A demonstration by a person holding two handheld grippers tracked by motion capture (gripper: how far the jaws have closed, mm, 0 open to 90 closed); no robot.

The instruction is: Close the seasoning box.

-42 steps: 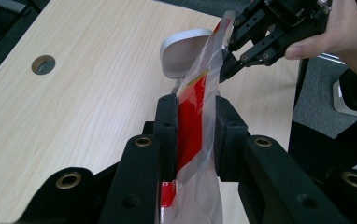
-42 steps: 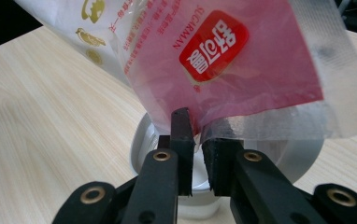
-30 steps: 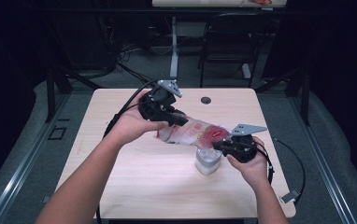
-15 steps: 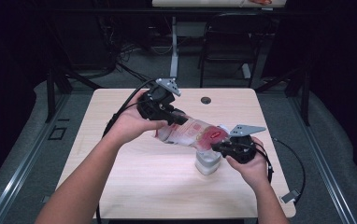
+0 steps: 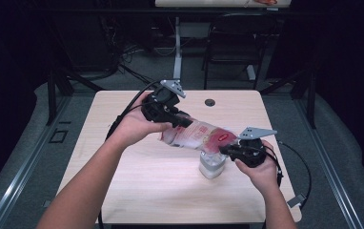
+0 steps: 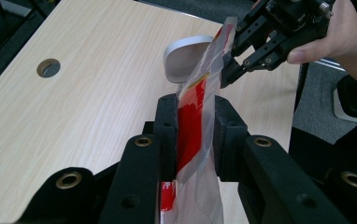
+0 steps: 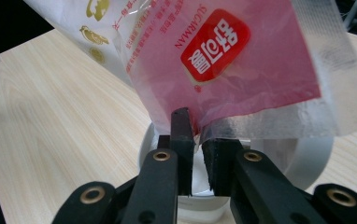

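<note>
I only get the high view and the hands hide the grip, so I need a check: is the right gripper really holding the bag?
Observer: Yes. In the right gripper view, the right gripper pinches the bag at its clear lower edge.
Operator: And the left one?
Observer: The left gripper clamps the bag across its red part, with fingers on both sides.
Operator: Where is the container relative to that pinch?
Observer: The round white container sits right below the pinched edge.
</note>
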